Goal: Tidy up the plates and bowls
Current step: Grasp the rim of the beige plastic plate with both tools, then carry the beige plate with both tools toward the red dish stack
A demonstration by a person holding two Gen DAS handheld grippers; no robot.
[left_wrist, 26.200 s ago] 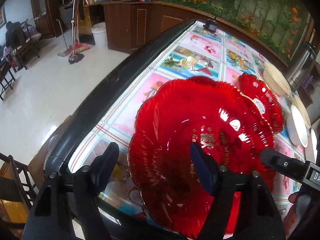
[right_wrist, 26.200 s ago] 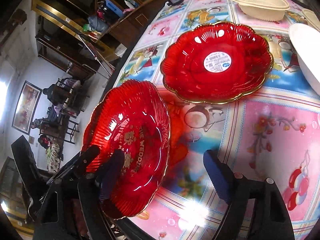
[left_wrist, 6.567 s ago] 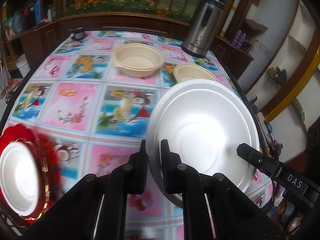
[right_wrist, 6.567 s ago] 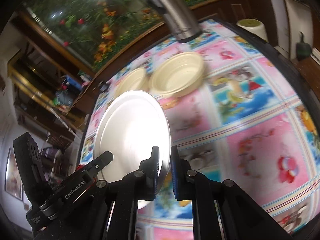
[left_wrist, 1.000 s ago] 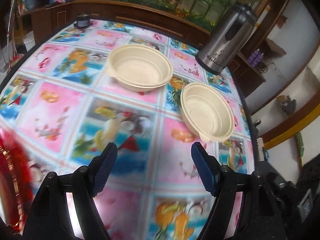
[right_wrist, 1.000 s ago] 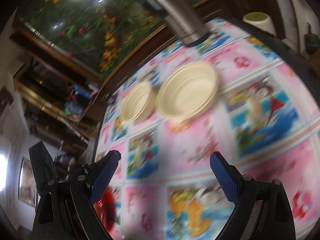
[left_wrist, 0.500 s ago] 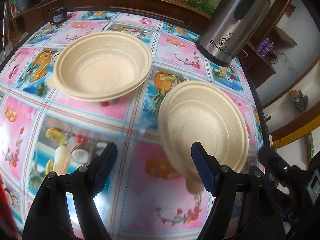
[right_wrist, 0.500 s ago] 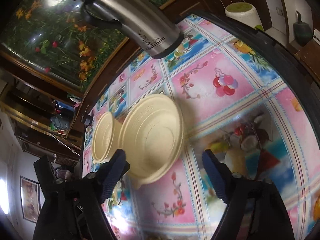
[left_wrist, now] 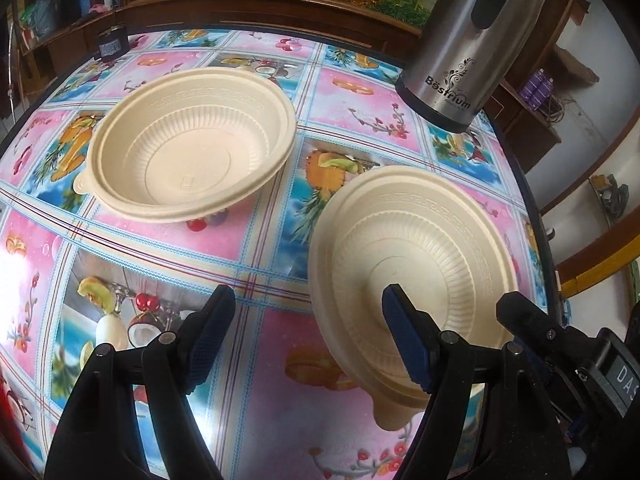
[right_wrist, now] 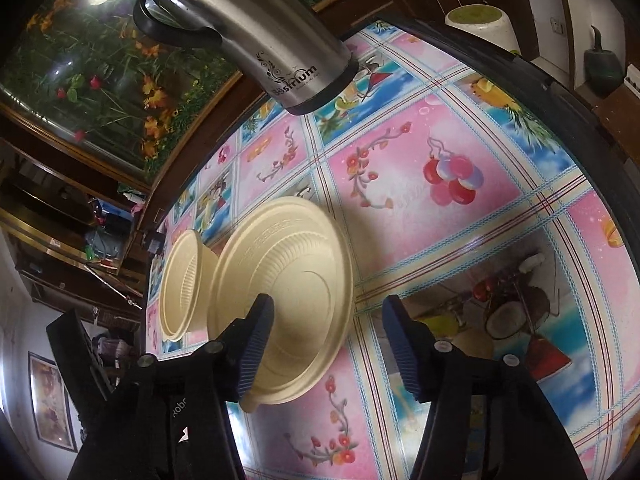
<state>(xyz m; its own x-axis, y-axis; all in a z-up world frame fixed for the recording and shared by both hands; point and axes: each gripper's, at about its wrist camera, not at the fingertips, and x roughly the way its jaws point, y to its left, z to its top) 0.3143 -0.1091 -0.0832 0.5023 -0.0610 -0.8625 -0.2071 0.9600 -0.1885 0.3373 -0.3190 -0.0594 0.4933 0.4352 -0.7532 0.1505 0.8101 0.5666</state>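
Observation:
Two cream ribbed bowls stand on the picture tablecloth. In the left wrist view the far one (left_wrist: pixel 192 160) lies at upper left and the near one (left_wrist: pixel 416 272) at lower right. My left gripper (left_wrist: pixel 308 340) straddles the near bowl's left rim, its right finger inside the bowl, jaws closing, pads not touching it. In the right wrist view my right gripper (right_wrist: pixel 328 344) straddles the same bowl's (right_wrist: pixel 288 280) right rim, left finger inside, jaws closing, pads apart from it. The other bowl (right_wrist: pixel 180 280) sits just behind.
A tall steel kettle (left_wrist: pixel 468 40) stands at the table's far right corner, just behind the near bowl, also in the right wrist view (right_wrist: pixel 256 40). A small black box (left_wrist: pixel 112 42) sits at the far left edge. The table's dark rim (right_wrist: pixel 560 92) curves close on the right.
Both grippers have come forward and down onto the near bowl, which now fills the lower frame. The right jaws have narrowed a lot, the left slightly.

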